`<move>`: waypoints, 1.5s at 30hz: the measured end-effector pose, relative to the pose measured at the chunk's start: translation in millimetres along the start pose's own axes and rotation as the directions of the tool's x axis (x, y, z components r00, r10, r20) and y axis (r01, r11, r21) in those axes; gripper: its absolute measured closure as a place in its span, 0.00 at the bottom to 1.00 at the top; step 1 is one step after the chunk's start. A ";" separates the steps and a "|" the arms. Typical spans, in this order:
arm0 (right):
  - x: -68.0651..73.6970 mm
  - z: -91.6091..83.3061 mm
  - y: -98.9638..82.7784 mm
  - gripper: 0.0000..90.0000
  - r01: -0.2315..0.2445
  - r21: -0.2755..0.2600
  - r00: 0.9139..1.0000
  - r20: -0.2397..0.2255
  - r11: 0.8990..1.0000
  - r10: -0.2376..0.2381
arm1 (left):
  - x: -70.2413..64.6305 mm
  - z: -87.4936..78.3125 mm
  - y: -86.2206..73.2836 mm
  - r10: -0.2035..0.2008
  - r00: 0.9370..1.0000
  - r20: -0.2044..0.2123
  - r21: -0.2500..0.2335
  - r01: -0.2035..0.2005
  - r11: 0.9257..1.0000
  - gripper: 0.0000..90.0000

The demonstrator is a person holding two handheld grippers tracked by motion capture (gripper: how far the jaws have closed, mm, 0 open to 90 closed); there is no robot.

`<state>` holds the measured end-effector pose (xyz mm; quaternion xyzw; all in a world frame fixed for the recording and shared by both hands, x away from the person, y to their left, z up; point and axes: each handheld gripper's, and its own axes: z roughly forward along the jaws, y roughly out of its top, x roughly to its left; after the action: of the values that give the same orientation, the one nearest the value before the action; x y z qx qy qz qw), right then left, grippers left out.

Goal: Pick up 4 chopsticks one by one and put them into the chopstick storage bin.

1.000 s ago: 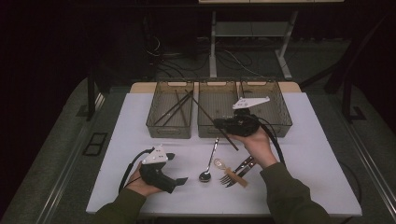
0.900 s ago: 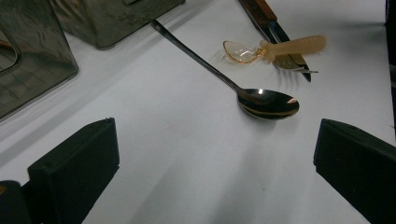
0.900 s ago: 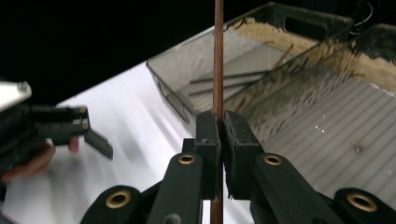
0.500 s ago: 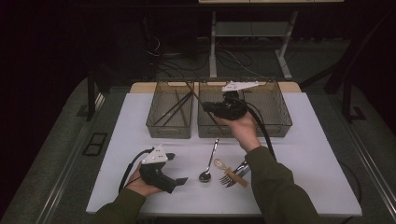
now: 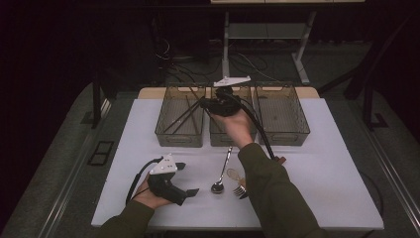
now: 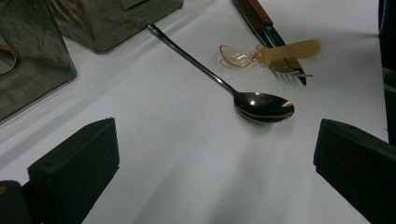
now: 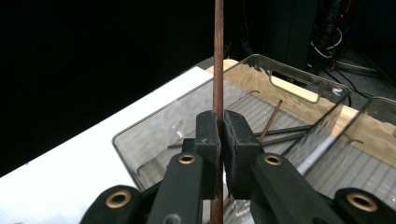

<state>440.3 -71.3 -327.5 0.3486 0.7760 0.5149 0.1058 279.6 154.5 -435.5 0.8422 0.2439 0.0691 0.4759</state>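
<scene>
My right gripper point(image 7: 220, 133) is shut on a thin brown chopstick point(image 7: 218, 56) that stands upright between its pads. In the high view the right gripper point(image 5: 204, 103) hangs above the edge between the left bin point(image 5: 163, 134) and the middle bin point(image 5: 218, 138), jaws pointing left. Several dark chopsticks point(image 5: 182, 116) lie in the left bin point(image 7: 154, 135). My left gripper point(image 5: 187, 178) rests on the white table near its front edge. Its jaws point(image 6: 215, 154) stand open, nothing between them. A metal spoon point(image 6: 264, 105) lies just ahead of it.
A third clear bin point(image 5: 289, 135) stands at the right of the row. Beside the spoon point(image 5: 218, 187) lie an amber plastic spoon point(image 6: 280, 49), a fork point(image 6: 286, 69) and a wooden-handled knife point(image 6: 254, 11). The right forearm reaches across the table point(image 5: 327, 163).
My right gripper has carried the chopstick away from the table's middle, back and to the left, up over the bins. The left gripper has stayed put.
</scene>
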 end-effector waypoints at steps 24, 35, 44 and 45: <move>18.9 87.5 7.6 0.94 -0.025 0.062 0.999 0.028 0.998 0.023 | 0.1 1.4 0.3 0.003 1.000 0.002 0.007 -0.003 1.000 0.00; 17.8 105.6 -14.6 0.94 -0.018 0.136 0.999 0.048 0.991 0.011 | -0.8 3.1 0.2 -0.001 1.000 0.006 0.012 0.001 1.000 0.00; 14.7 101.8 -13.6 0.75 -0.037 0.153 0.997 0.072 0.988 0.026 | -1.0 3.3 0.3 0.004 1.000 0.005 0.014 -0.004 1.000 0.00; 13.9 100.4 -12.8 0.74 -0.035 0.152 0.997 0.073 0.988 0.024 | -0.9 3.2 0.2 0.005 1.000 0.005 0.013 -0.005 1.000 0.00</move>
<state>477.1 7.7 -380.9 0.3851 0.8039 0.4425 0.0985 280.0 151.5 -436.9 0.8462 0.2410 0.0666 0.4706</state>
